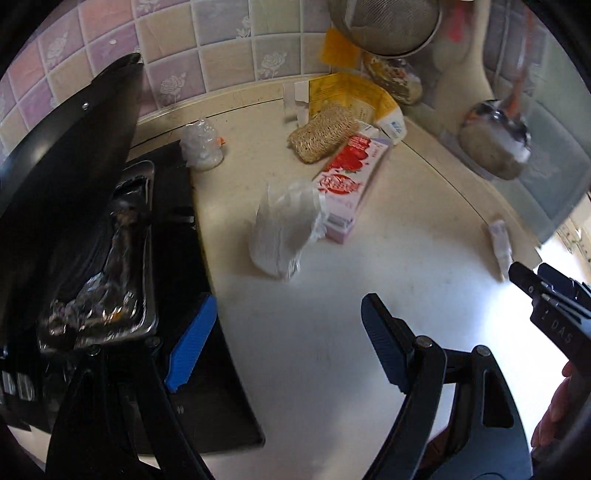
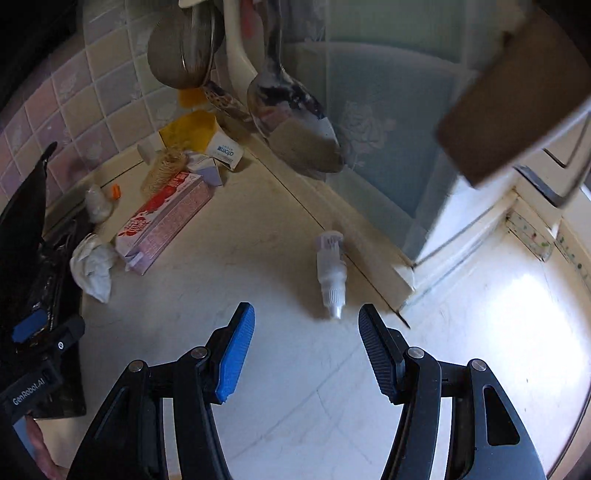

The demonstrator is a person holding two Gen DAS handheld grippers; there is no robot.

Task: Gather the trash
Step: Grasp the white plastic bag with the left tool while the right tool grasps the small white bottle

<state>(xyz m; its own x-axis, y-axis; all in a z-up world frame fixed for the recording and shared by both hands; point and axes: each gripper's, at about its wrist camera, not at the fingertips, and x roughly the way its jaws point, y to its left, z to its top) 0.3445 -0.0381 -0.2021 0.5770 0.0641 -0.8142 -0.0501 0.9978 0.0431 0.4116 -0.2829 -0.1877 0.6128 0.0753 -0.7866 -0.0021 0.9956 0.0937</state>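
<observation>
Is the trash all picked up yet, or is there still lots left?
Nothing looks collected yet. Both tools are open and empty: the left tool and the right tool. Still lying on the counter: the crumpled tissue, the pink strawberry carton, the small plastic bottle just ahead of the right tool, and a scrunched plastic wrap.

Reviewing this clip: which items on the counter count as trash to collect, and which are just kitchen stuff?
Trash to collect:
crumpled tissue
strawberry carton
small white bottle
yellow package
crumpled plastic wrap

Just lying about:
loofah scrubber
hanging strainer
hanging ladle
</observation>
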